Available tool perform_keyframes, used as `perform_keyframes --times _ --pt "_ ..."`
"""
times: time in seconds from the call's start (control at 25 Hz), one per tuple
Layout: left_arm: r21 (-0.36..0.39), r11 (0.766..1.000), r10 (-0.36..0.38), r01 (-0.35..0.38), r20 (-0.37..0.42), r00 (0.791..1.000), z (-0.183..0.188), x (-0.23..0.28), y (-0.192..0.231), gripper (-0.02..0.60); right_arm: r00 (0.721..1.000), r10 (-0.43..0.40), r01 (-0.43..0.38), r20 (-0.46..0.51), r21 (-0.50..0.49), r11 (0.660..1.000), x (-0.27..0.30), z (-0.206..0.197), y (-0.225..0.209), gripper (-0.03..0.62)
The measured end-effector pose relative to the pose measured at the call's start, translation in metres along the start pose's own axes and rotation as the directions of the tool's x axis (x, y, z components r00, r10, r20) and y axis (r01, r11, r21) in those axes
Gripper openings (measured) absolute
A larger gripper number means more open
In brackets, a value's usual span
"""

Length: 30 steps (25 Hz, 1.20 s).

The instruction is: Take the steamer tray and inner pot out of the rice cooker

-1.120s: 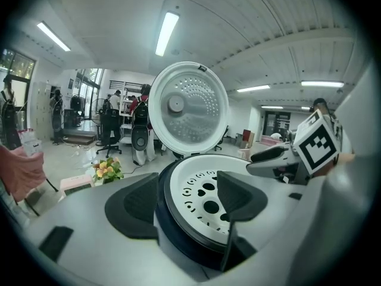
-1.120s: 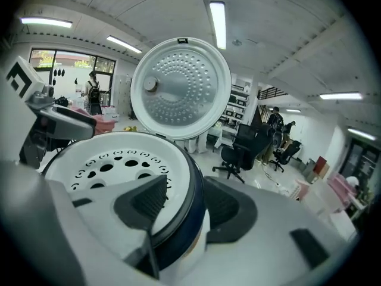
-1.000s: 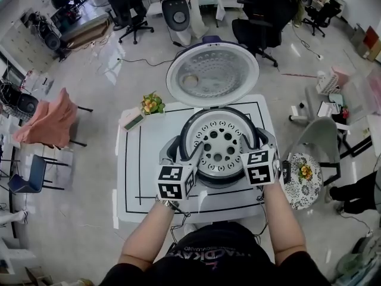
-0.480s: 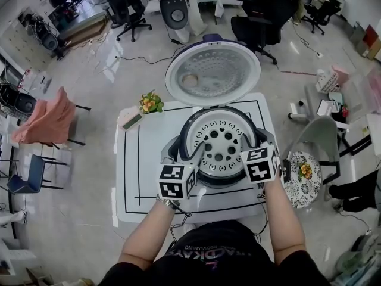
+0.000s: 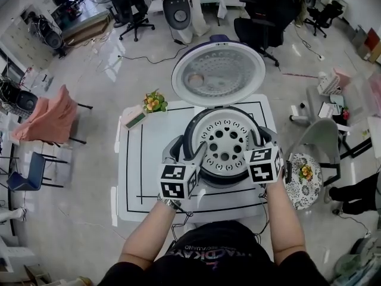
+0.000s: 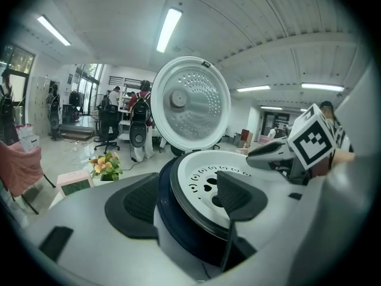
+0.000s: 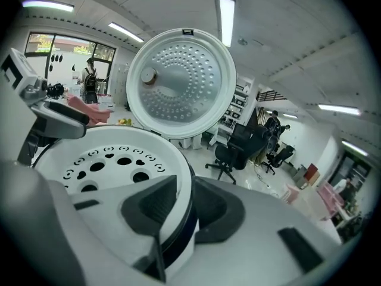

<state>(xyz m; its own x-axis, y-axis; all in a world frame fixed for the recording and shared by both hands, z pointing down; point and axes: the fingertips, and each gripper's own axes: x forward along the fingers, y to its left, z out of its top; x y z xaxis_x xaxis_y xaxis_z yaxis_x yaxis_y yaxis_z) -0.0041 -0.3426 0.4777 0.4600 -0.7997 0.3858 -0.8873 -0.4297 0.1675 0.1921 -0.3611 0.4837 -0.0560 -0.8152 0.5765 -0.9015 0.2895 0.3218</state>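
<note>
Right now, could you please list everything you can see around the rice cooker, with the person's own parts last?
table: one, white with black lines, middle of the room
rice cooker: one, white, lid open, centre of the table
steamer tray: one, white with holes, seated in the cooker
inner pot: one, dark rim round the tray
flowers: one small pot, yellow-orange, table's far left corner
small box: one, pale with a green face, beside the flowers
office chairs: several, black, on the floor beyond
pink cloth: one, draped at far left
left gripper: one, white, jaws apart astride the rim's left side
right gripper: one, white, jaws closing on the tray and pot rim, right side
</note>
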Motion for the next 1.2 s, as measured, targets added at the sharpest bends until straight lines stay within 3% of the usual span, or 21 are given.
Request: perform_keyframes --times 0.48,0.72,1.0,1.2 --pt "-0.005 1.0 -0.017 0.017 0.013 1.0 0.003 -0.009 -0.001 0.298 0.995 0.002 -0.016 0.103 0.131 0.991 -0.018 0.015 -0.005 0.066" --pt "0.0 1.0 -0.031 0.031 0.012 0.999 0.002 -0.011 -0.002 0.298 0.986 0.002 -0.044 0.168 0.25 0.967 -0.026 0.021 -0.014 0.062" --pt "0.007 0.998 -0.067 0.067 0.014 0.998 0.007 -0.012 -0.013 0.298 0.985 0.008 -0.072 0.172 0.367 0.927 -0.031 0.01 -0.027 0.057" --pt "0.008 0.994 -0.105 0.105 -0.007 0.994 0.008 -0.006 -0.025 0.282 0.983 0.023 -0.094 0.183 0.394 0.914 -0.03 0.006 -0.028 0.057"
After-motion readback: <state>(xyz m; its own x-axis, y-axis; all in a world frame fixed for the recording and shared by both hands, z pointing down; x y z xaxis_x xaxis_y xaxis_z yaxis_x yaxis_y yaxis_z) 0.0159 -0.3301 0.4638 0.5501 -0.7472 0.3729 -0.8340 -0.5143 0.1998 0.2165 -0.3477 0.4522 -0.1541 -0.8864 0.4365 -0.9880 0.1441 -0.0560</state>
